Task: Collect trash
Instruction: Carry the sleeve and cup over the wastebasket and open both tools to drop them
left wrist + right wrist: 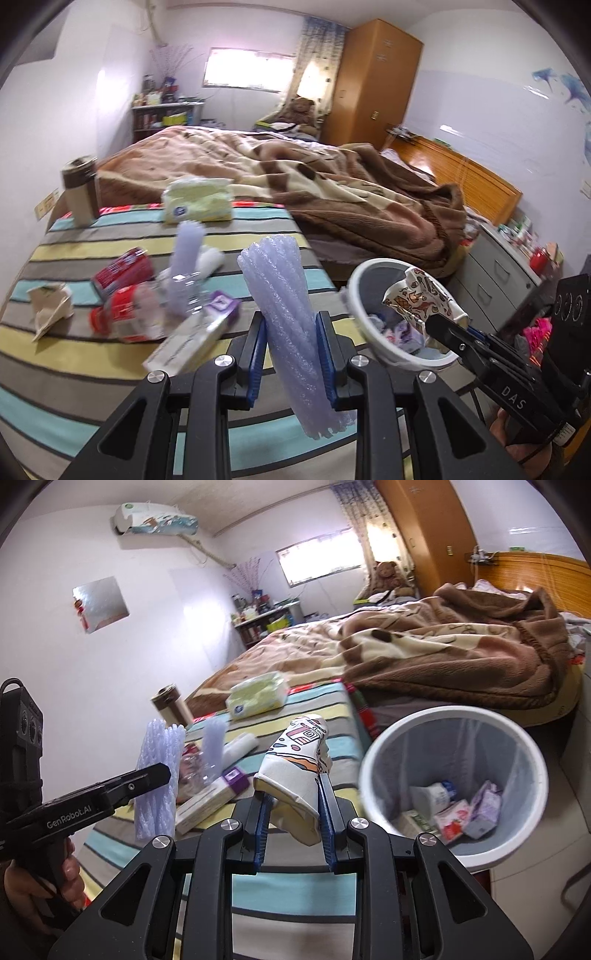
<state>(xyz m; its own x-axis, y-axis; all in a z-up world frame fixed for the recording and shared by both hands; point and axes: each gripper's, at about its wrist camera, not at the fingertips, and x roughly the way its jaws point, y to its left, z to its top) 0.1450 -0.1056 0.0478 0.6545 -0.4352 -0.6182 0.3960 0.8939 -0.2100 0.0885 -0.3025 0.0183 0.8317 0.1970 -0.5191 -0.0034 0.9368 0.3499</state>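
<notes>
Trash-strewn striped bedspread (110, 354) beside bin (376, 760)

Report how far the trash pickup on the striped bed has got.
Done: several cartons and a small bottle already lie in the white bin. In hand: the left gripper clamps a purple foam net; the right gripper clamps a crushed paper cup. Left: red wrappers, a long box and a paper scrap.
</notes>
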